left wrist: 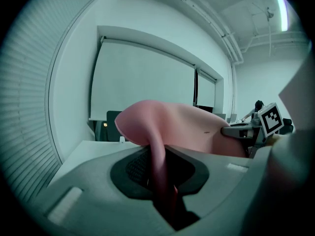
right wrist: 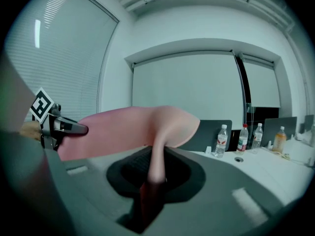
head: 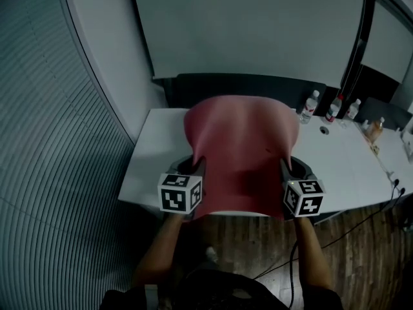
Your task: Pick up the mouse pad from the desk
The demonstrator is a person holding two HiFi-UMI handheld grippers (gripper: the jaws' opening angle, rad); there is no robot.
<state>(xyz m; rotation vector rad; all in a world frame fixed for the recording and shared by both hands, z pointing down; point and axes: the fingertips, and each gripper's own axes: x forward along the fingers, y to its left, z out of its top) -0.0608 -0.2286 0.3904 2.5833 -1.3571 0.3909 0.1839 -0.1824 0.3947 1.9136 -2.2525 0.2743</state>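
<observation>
A large pink mouse pad hangs lifted over the white desk, sagging between my two grippers. My left gripper is shut on the pad's left edge. My right gripper is shut on its right edge. In the left gripper view the pad runs as a thin pink strip down between the jaws of the left gripper, and the right gripper shows beyond it. In the right gripper view the pad is pinched in the right gripper, with the left gripper at the far side.
Three water bottles stand at the desk's back right, with small items beyond them. A dark chair back stands behind the desk. Cables trail over the wooden floor at the right. A ribbed wall is at the left.
</observation>
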